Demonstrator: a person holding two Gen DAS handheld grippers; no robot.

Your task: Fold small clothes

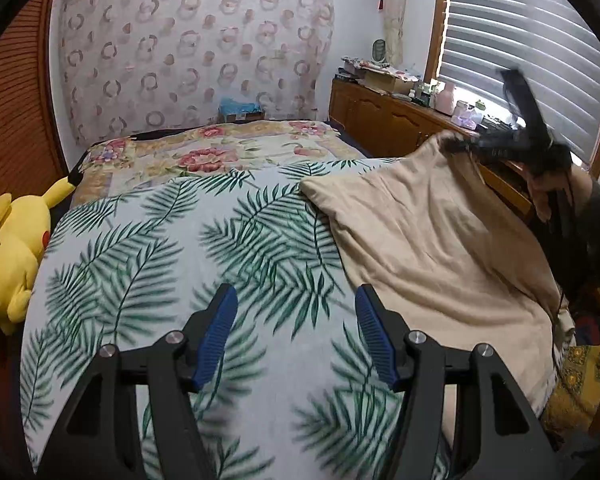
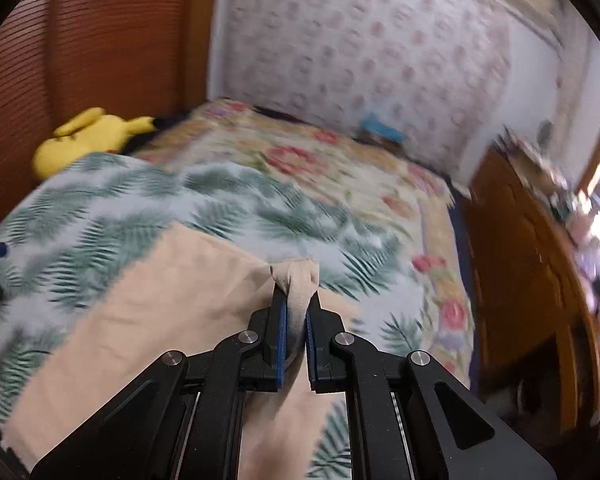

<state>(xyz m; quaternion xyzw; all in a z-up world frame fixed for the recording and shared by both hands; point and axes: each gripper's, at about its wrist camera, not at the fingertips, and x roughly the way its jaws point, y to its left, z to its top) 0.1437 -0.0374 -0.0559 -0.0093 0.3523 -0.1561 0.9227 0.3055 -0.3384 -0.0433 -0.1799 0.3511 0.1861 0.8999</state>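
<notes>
Right gripper (image 2: 296, 312) is clamped on a bunched corner of the beige cloth (image 1: 432, 236), which lies on the leaf-print bedspread (image 1: 172, 248) with that corner raised. Left gripper (image 1: 296, 332) hangs open over the bedspread beside the cloth, holding nothing. Best to carry the corner evenly across, with the left pinning the opposite edge.

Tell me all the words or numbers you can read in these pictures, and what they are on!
None: no word, number or label can be read in either view.
The boxes and bottles on the wooden cabinet are too small and blurred to read.
The leaf bedsheet, the beige cloth and the yellow plush toy carry only patterns or plain colour, no writing.
</notes>
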